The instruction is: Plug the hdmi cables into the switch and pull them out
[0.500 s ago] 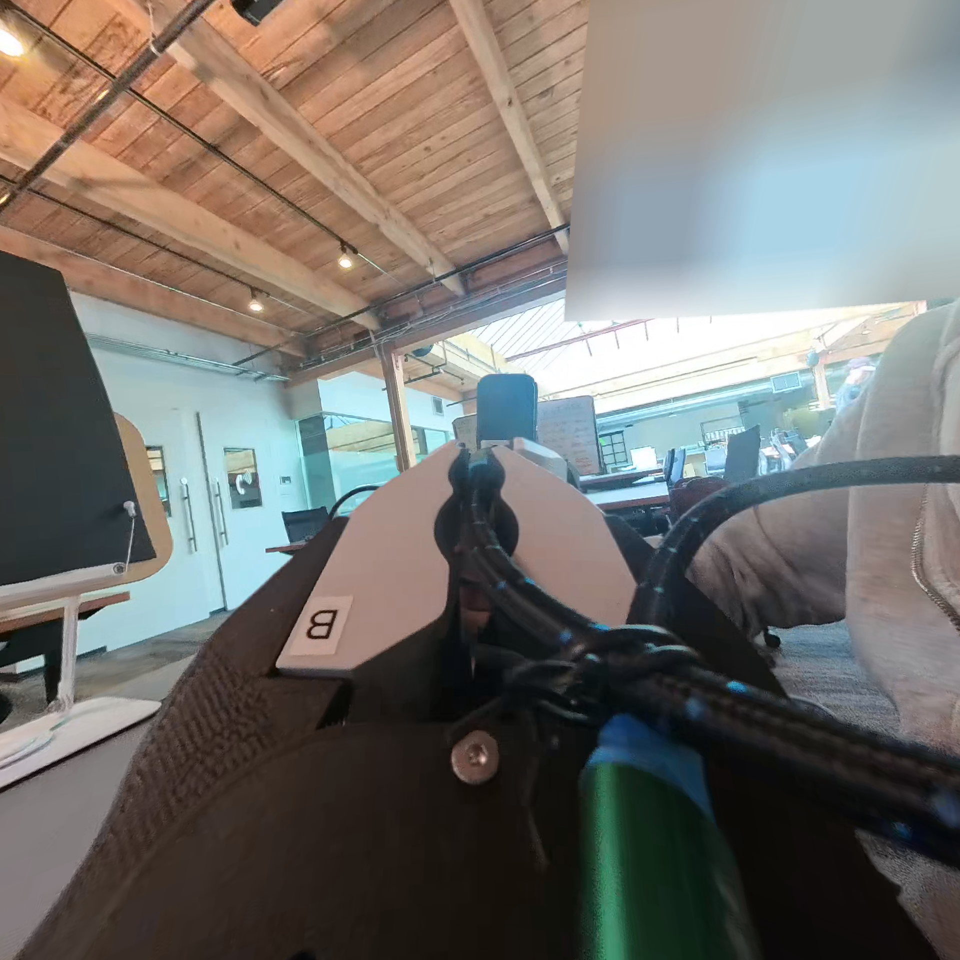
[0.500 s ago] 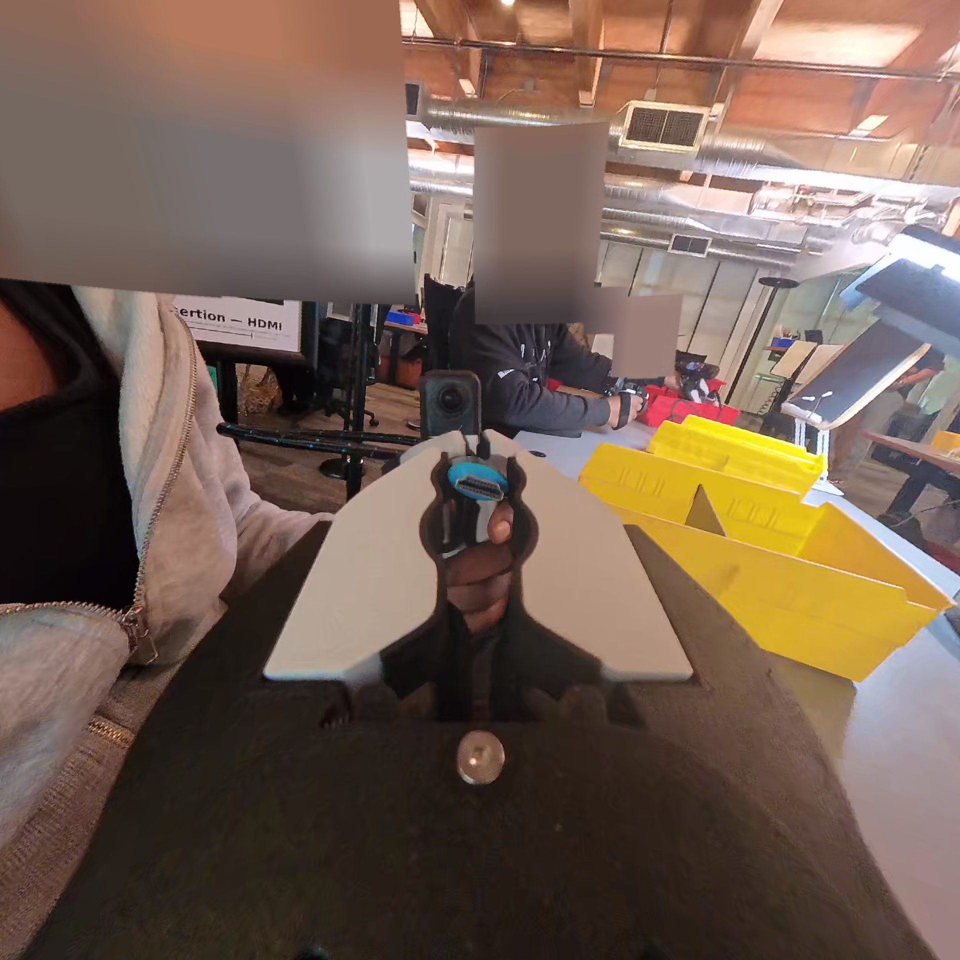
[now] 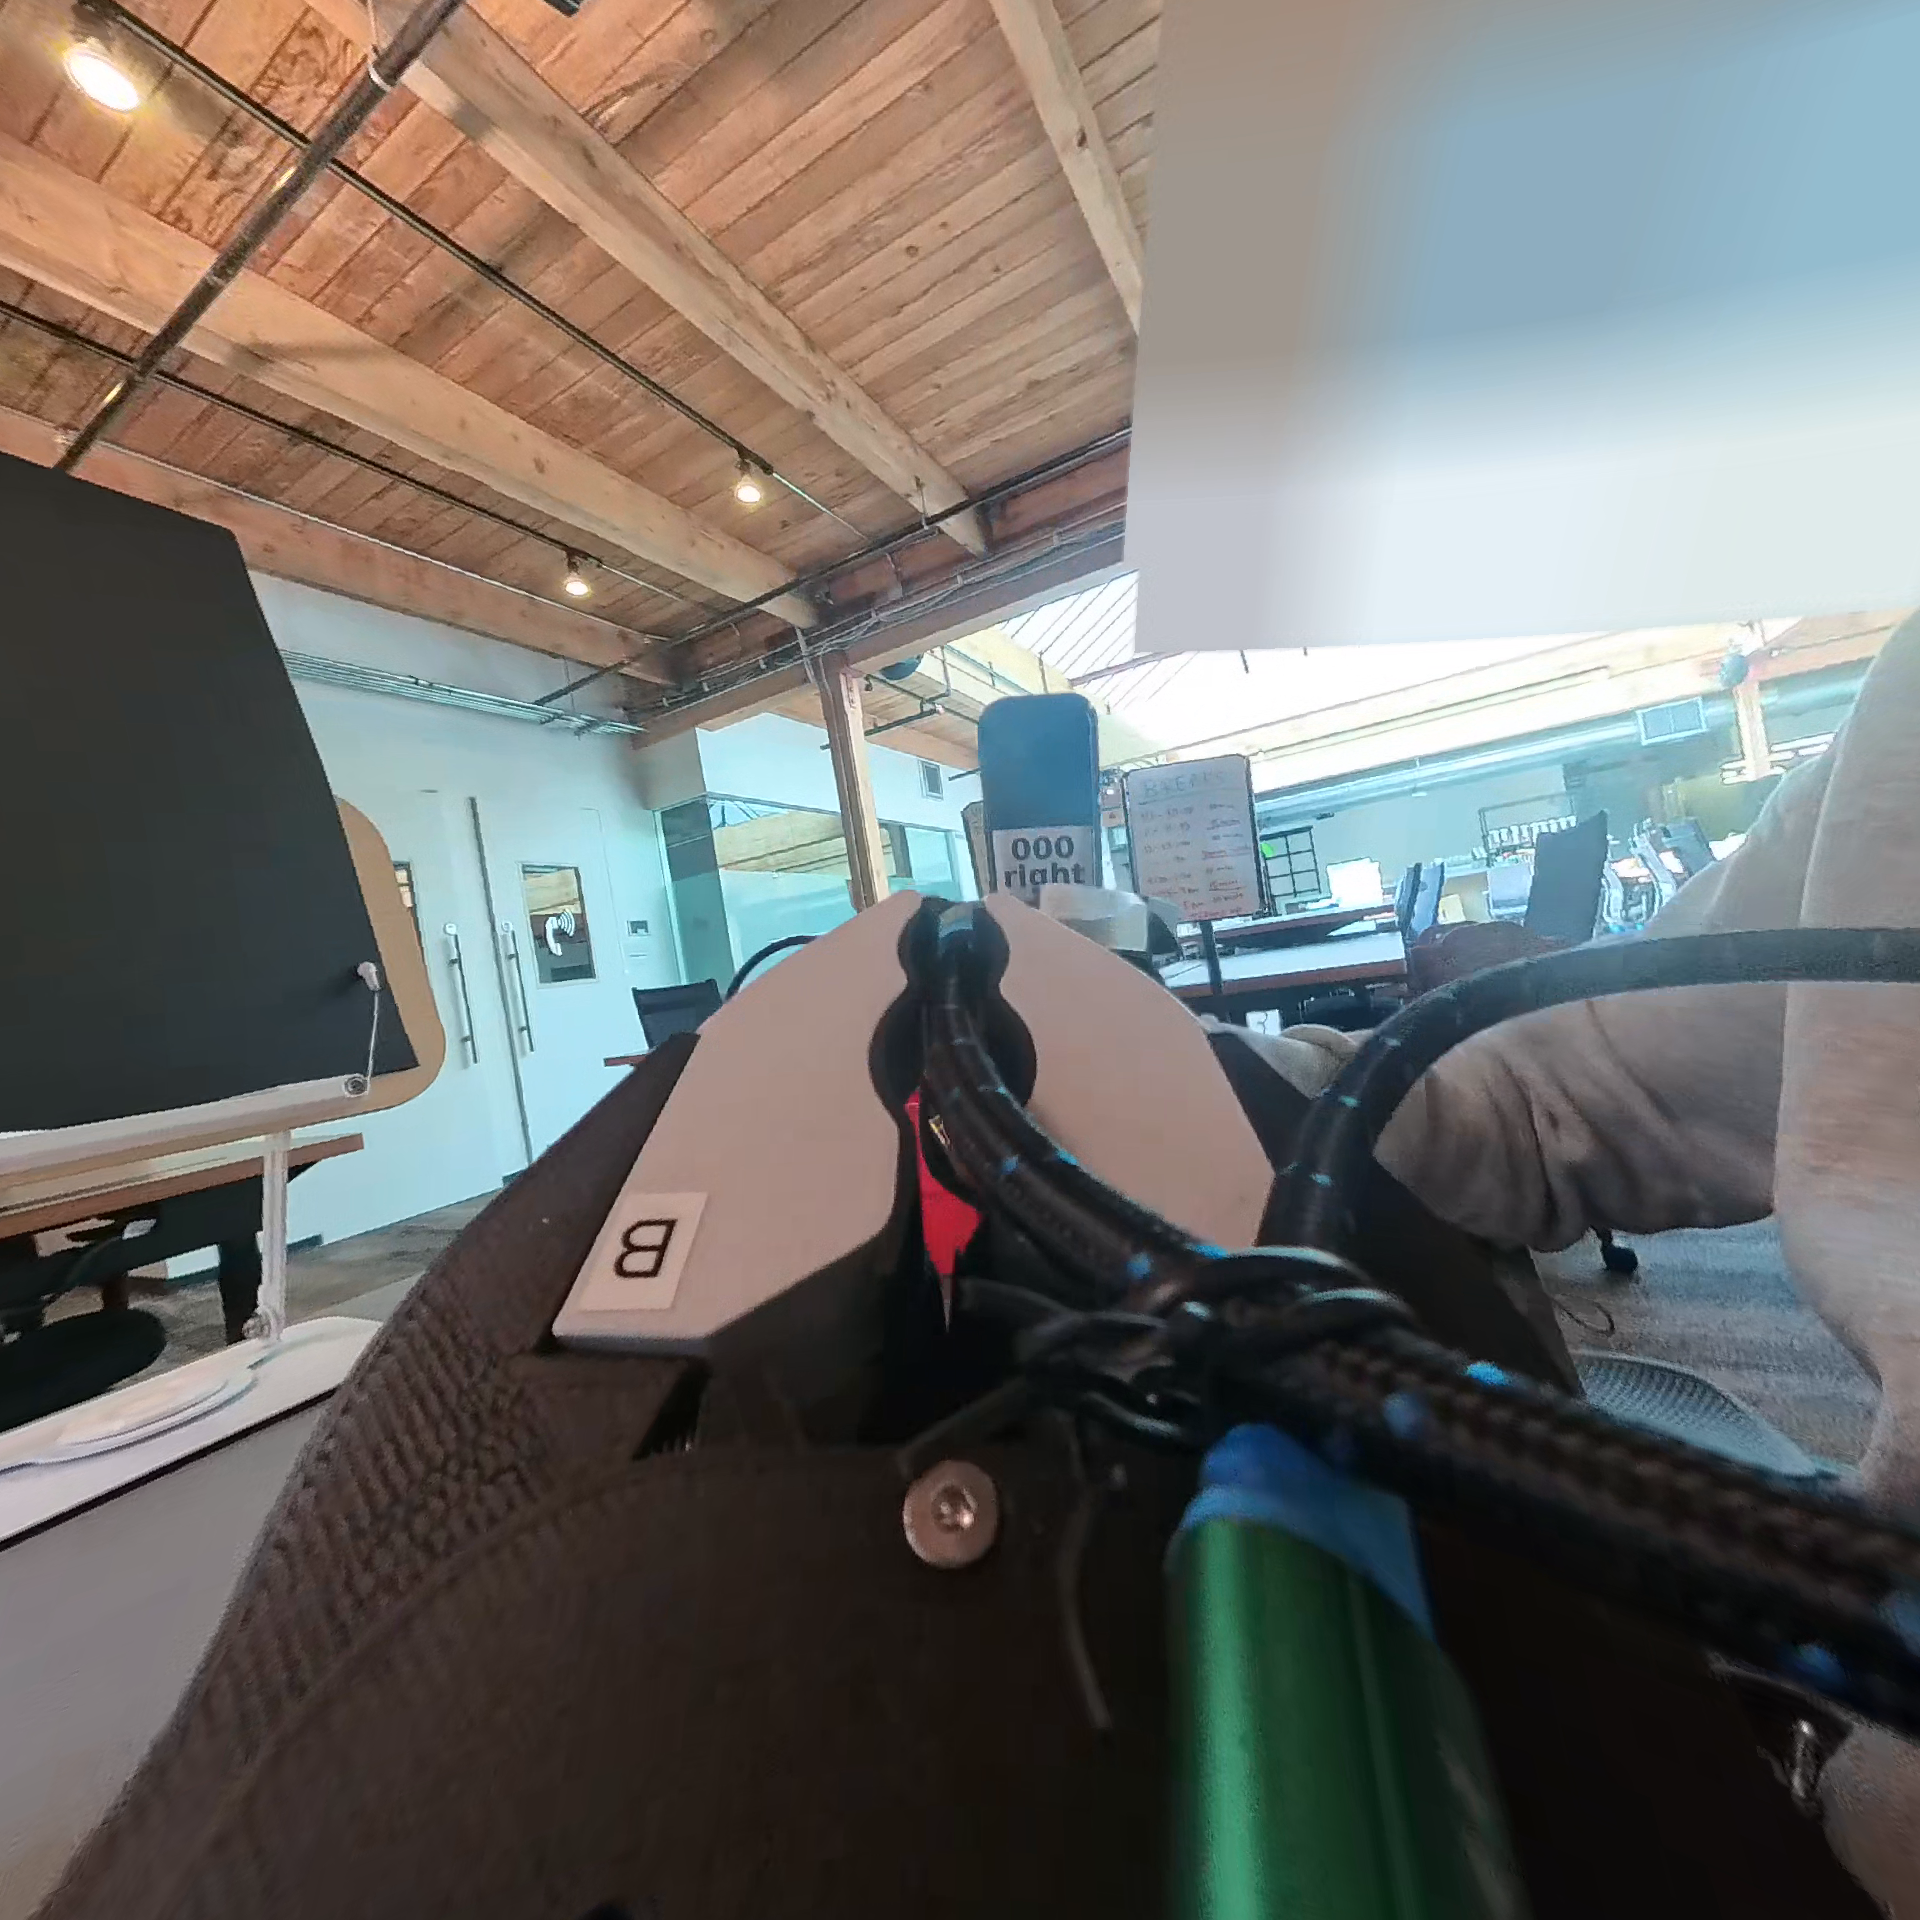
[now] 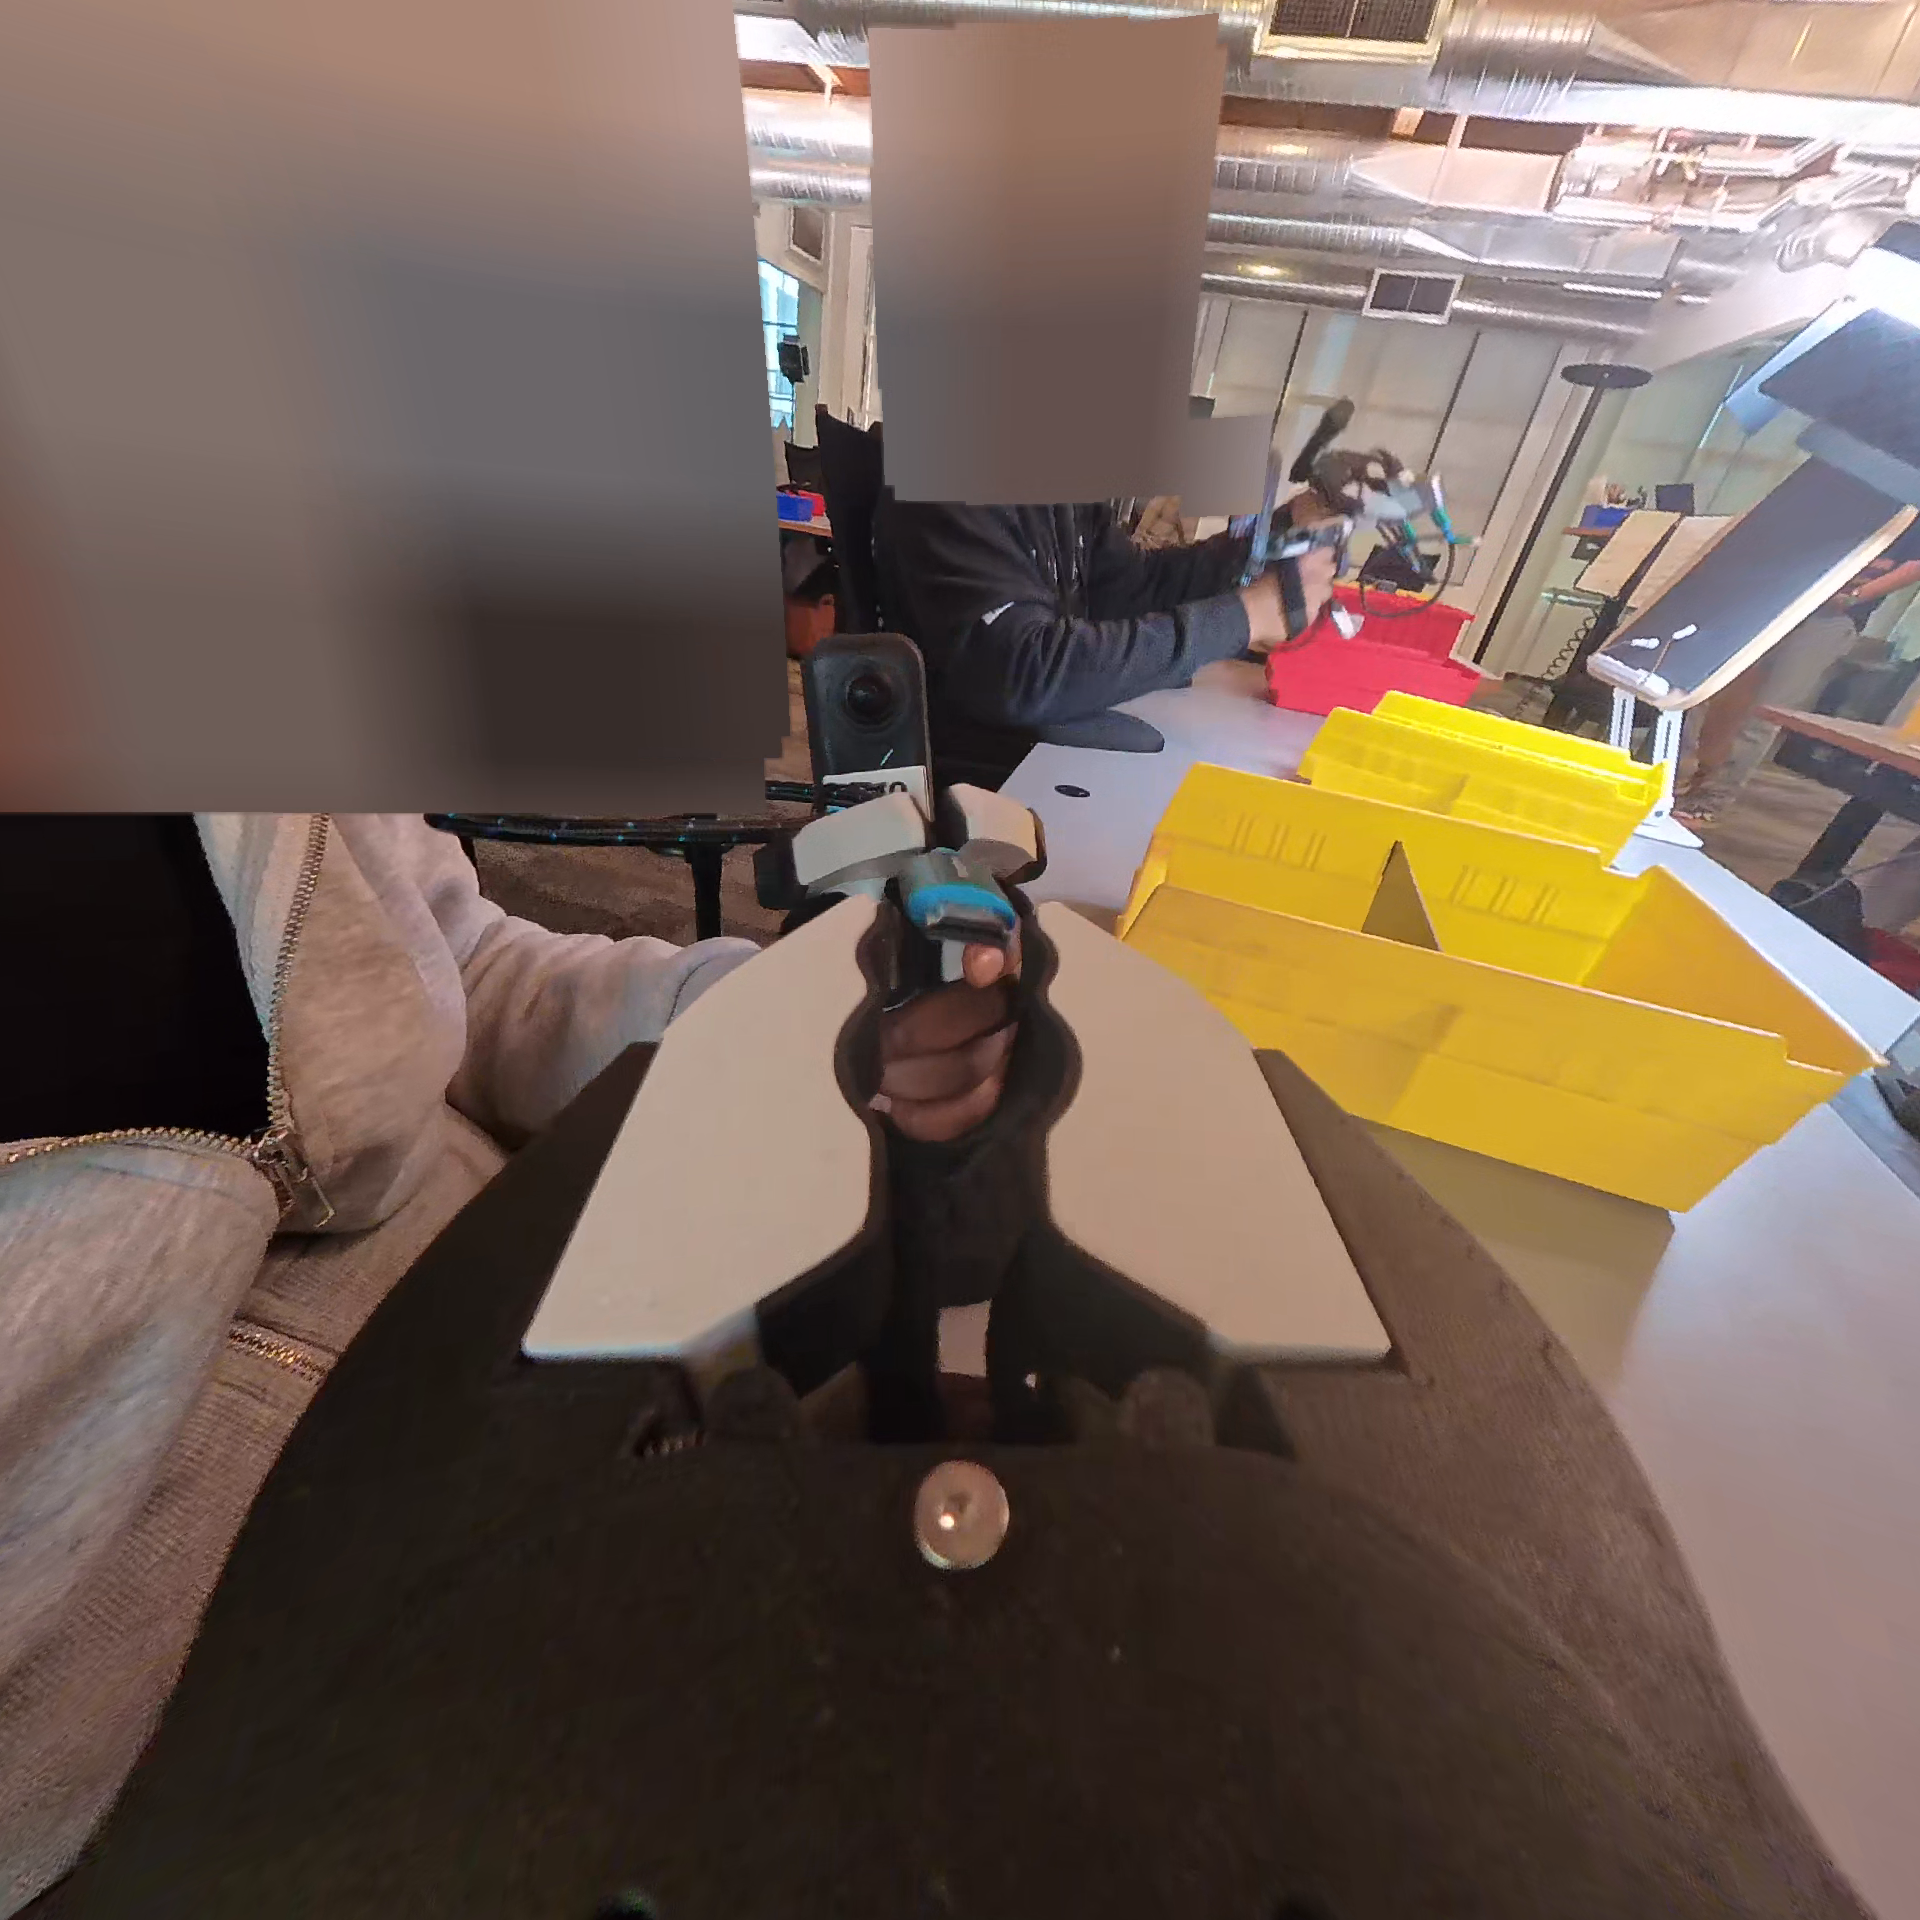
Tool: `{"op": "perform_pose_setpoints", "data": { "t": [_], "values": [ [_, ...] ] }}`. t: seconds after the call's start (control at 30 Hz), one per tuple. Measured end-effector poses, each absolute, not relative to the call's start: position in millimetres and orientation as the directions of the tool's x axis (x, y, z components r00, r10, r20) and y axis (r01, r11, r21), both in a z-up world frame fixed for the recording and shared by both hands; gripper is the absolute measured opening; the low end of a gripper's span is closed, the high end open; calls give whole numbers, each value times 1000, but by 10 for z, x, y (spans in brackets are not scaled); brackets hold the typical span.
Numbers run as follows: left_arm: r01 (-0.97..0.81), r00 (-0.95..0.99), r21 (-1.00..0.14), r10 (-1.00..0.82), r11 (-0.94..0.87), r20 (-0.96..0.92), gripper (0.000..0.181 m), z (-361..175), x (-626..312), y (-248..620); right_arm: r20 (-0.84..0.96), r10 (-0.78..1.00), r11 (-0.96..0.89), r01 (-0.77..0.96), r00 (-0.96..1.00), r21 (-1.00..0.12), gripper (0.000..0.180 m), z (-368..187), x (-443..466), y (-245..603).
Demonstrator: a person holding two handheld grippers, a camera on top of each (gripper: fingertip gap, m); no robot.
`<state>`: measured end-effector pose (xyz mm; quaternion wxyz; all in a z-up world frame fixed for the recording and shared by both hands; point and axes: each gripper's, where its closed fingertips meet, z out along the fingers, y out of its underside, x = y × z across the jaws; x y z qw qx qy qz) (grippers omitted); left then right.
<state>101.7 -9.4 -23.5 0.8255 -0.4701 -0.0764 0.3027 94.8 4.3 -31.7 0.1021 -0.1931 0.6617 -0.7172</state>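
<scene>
Left hand-held gripper clamped on the braided black HDMI cable near its plug end, right hand-held gripper parted slightly and seemingly empty (plug just beyond its tips), yellow bins on the worktop.

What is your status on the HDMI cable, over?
Left gripper shut on HDMI cable. Right gripper open, facing the cable's plug. Switch not in view.
</scene>
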Motion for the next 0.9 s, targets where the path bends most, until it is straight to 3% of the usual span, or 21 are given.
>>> {"op": "perform_pose_setpoints", "data": {
  "t": [0.3, 0.47, 0.9],
  "values": [
    [-424, 805, -847, 563, 321, -189, 7, -317, 1012, -8, 208, -414, -85, -190, -886, -978, 21, -367, 973, 64],
    [-358, 823, -900, 540, 250, -177, 27, -459, 965, 5, 250, -422, -105, -226, -871, -968, 21, -367, 991, 86],
    [-313, 866, -909, 476, 275, -154, 10, -510, 1034, 17, 250, -436, -54, -252, -865, -966, 21, -482, 1002, 29]
  ]
}}
